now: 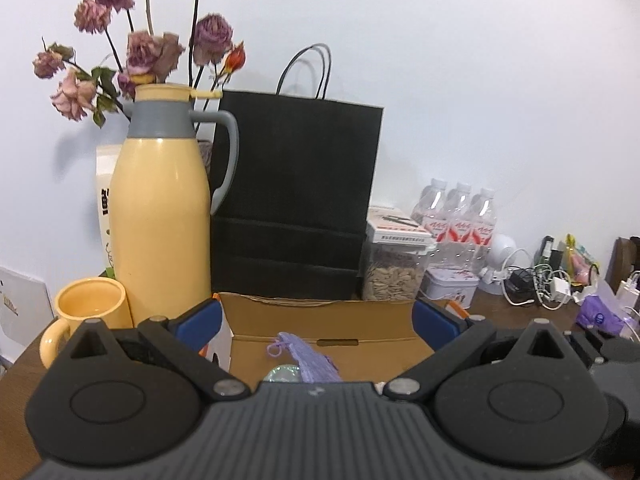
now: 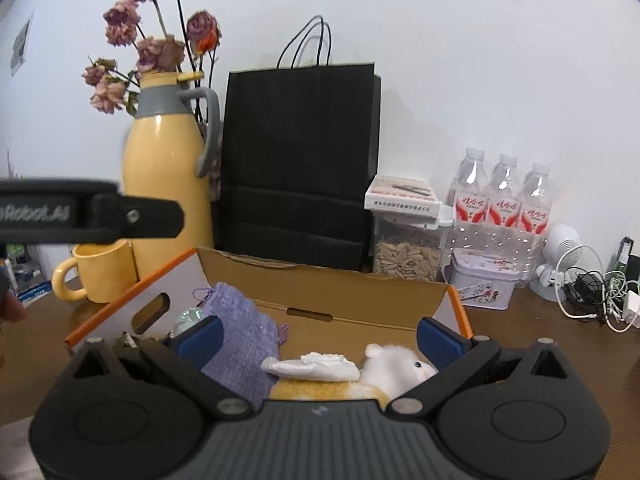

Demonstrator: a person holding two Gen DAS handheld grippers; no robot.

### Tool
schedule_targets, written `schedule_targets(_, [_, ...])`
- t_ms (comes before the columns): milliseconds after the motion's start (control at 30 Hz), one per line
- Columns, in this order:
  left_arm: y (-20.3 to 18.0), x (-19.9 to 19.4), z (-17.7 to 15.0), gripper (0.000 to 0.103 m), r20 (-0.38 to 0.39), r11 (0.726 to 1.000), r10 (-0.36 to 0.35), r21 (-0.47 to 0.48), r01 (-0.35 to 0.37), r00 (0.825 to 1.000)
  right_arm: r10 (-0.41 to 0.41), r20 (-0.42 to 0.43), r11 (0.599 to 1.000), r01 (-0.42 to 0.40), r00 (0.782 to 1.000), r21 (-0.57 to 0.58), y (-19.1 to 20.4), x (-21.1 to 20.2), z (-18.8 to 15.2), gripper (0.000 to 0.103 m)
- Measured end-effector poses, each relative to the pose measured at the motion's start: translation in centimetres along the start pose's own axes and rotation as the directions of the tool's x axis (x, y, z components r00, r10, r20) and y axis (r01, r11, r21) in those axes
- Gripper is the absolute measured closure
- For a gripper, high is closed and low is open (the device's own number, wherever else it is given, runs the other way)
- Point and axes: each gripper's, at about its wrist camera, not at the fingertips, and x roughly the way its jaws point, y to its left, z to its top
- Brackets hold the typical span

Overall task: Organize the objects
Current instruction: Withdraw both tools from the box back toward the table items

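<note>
Box loaded, both tools empty.
Cardboard box (image 2: pixel 360 292) on the table (image 2: pixel 560 344) held the purple pouch (image 2: pixel 244 344), plush toy (image 2: pixel 384 372) and a clear item; left tool (image 1: pixel 316 320) and right tool (image 2: pixel 318 338) gaped wide over it, gripping nothing. Likely near done; table clutter remained.

Your left gripper (image 1: pixel 318 316) and right gripper (image 2: pixel 318 334) both gape wide, nothing clamped, each tilted slightly downward.

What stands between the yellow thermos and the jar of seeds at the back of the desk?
A black paper bag stands between thermos and seed jar, plainest in the right wrist view.
</note>
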Motion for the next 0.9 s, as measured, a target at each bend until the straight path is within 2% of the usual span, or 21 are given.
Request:
schedule_targets(200, [-0.1,-3.8,-0.6,0.0,0.046,1.0,-0.011,0.002,0.011,0.999,0.002,0.037,1.0,-0.002,0.999,-0.01,0.1,-3.6,-0.4,0.0])
schedule_targets(367, [-0.1,-6.4,-1.7,0.0,0.049,1.0,-0.013,0.007,0.013,0.999,0.015,0.041,1.0,-0.014,0.999,-0.024,0.5,-6.4,-1.8,0.0])
schedule_targets(533, [0.2,-8.5,-3.6,0.0,0.013,1.0,-0.015,-0.015,0.015,1.0,0.026,0.017,0.999,-0.025,1.0,-0.048,1.0,-8.8,-3.9,0.0])
schedule_targets(900, [1.3,-12.4,-7.0,0.0,-0.02,1.0,-0.002,-0.028,0.002,1.0,0.036,-0.076,0.998,-0.039,0.996,-0.04,1.1,-11.4,-8.6,0.0])
